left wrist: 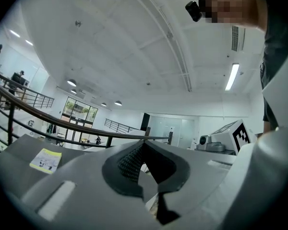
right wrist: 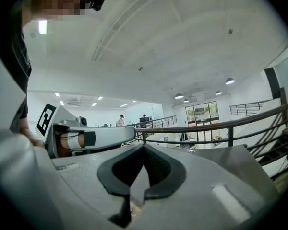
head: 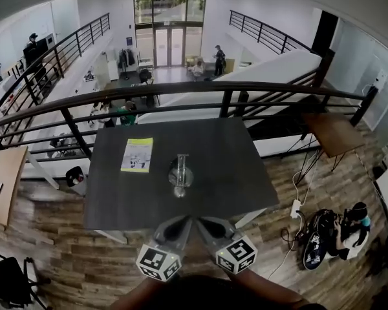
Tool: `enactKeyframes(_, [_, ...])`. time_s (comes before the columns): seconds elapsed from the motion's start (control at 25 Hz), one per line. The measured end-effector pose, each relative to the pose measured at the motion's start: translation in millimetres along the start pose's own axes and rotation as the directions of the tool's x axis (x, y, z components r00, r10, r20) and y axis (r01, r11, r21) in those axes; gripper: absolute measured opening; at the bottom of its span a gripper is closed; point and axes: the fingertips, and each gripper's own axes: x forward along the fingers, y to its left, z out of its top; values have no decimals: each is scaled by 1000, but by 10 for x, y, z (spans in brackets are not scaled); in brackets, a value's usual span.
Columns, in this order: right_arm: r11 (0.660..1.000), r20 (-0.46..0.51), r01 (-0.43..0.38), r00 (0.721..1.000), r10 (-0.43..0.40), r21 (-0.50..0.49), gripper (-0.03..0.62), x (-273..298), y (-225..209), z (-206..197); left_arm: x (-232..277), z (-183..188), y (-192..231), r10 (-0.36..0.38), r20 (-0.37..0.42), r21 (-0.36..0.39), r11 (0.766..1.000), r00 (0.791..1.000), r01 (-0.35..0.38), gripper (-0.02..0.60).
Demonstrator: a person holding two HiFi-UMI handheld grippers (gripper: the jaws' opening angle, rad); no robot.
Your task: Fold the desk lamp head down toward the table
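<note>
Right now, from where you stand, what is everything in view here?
table: one, dark grey, centre, in front of the railing
desk lamp: one, silvery, middle of the table
booklet: one, yellow-green, flat on the table, left of the lamp
railing: one, black, behind the table
power strip: one, white, on the floor right of the table
bag: one, black, on the floor at lower right
left gripper: one, grey, jaws shut, empty, by the table's near edge
right gripper: one, grey, jaws shut, empty, beside the left
</note>
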Motion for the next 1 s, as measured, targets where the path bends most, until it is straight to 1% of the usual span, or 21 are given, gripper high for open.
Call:
enactKeyframes(0.2, [999,15,-49,999,49,-3,2,-541,154,-91,-197,-193,-509,56,18,8,998,998,-56,2])
enactKeyframes(0.36, [996,23,-88,996,88,10,2,-955,319,-174,-395,-395,-933,95,9,10,995,995,-95,2])
enactKeyframes(0.48, [993,34,-121,992,121,7,2,-1145,453,-179,-534,-419,-1132,127,13,13,992,992,-127,2])
enactKeyframes(0.6, [990,43,-139,989,139,2,2,-1249,573,-179,-683,-404,-1228,152,22,27,988,988,-153,2])
enactKeyframes(0.84, [985,54,-174,983,173,6,2,-1336,848,-161,-960,-355,-1246,196,29,26,980,980,-197,2])
enactKeyframes(1.0, [982,60,-189,980,189,5,2,-1383,951,-150,-1041,-390,-1338,201,19,31,979,979,-201,2])
